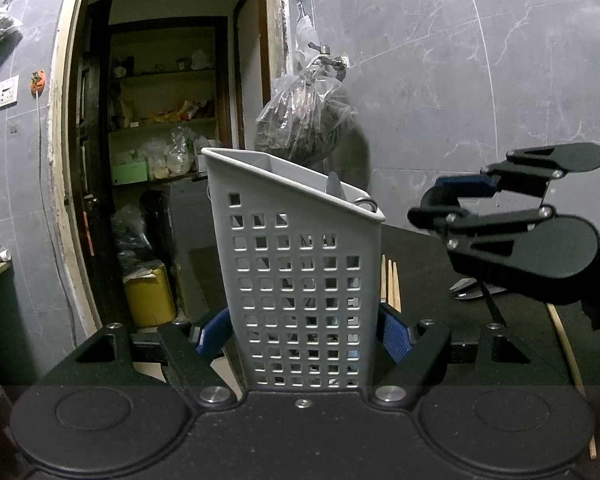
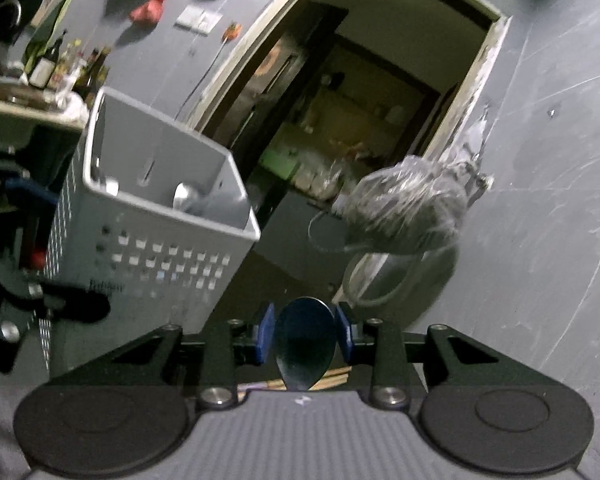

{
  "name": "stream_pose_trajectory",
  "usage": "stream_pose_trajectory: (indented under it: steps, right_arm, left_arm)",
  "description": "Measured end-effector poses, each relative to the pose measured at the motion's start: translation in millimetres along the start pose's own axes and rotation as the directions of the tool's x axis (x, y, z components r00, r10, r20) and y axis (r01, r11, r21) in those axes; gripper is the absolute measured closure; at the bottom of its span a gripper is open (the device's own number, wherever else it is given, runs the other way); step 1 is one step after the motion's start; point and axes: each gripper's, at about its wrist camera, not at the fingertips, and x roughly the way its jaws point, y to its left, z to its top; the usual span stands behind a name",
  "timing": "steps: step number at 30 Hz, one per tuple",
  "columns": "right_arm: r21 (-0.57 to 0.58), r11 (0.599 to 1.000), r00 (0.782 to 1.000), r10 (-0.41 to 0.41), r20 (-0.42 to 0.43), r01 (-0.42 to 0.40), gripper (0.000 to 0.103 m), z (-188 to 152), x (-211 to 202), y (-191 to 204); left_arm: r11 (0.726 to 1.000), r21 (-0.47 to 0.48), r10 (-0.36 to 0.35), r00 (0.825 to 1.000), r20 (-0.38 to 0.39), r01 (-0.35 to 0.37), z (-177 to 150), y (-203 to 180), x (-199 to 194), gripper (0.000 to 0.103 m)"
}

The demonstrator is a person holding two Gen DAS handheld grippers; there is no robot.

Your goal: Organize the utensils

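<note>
The left gripper [image 1: 304,334] has its blue pads pressed on both sides of the grey utensil caddy [image 1: 300,280], gripping it low down, and the perforated caddy stands upright on the dark table [image 1: 420,248], tilted a touch in the fisheye view. Over on the other side, the right gripper [image 2: 305,338] carries a metal spoon [image 2: 305,344], bowl forward between the blue pads, which sit close against its edges; whether they actually press on the bowl is hard to tell, since the handle runs back out of sight under the camera. In the left view the right gripper [image 1: 440,204] hangs in the air to the right of the caddy, near its rim but apart from it. Inside the caddy [image 2: 160,184], a couple of metal utensils [image 2: 186,196] already poke up. Behind the caddy, wooden chopsticks [image 1: 392,284] lie on the table, with more dark metal cutlery [image 1: 476,290] further right. Beyond that, a plastic bag [image 1: 304,120] hangs from a wall tap [image 1: 328,58] beside an open doorway [image 1: 160,120].
</note>
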Motion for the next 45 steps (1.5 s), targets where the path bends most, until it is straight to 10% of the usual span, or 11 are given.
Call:
stream_pose_trajectory:
  steps: [16,17,18,38,45]
  right_arm:
    - [0.039,0.999,0.998,-0.023,0.063,0.020,0.069,3.3,-11.2,-6.5]
    - [0.039,0.999,0.998,-0.023,0.065,0.020,0.071,3.8,-11.7,-6.6]
    - [0.038,0.999,0.998,-0.022,0.065,0.020,0.098,3.7,-12.3,-5.4]
    - [0.074,0.997,0.999,0.026,-0.029,-0.024,0.101,-6.6,-2.5,-9.9]
    - [0.199,0.974,0.972,0.147,-0.185,-0.110,0.053,-26.6,23.7,-29.8]
  left_arm:
    - [1.000,0.000,0.000,1.000,0.001,0.000,-0.2,-0.2,-0.1,0.023]
    - [1.000,-0.001,0.000,1.000,0.001,0.000,-0.3,0.0,-0.2,0.023]
    - [1.000,-0.001,0.000,1.000,0.001,0.000,-0.4,0.0,-0.2,0.023]
    - [1.000,0.001,0.003,1.000,0.000,-0.003,-1.1,0.7,-2.5,0.023]
    - [1.000,0.000,0.001,1.000,-0.003,-0.001,-1.4,1.2,-2.3,0.023]
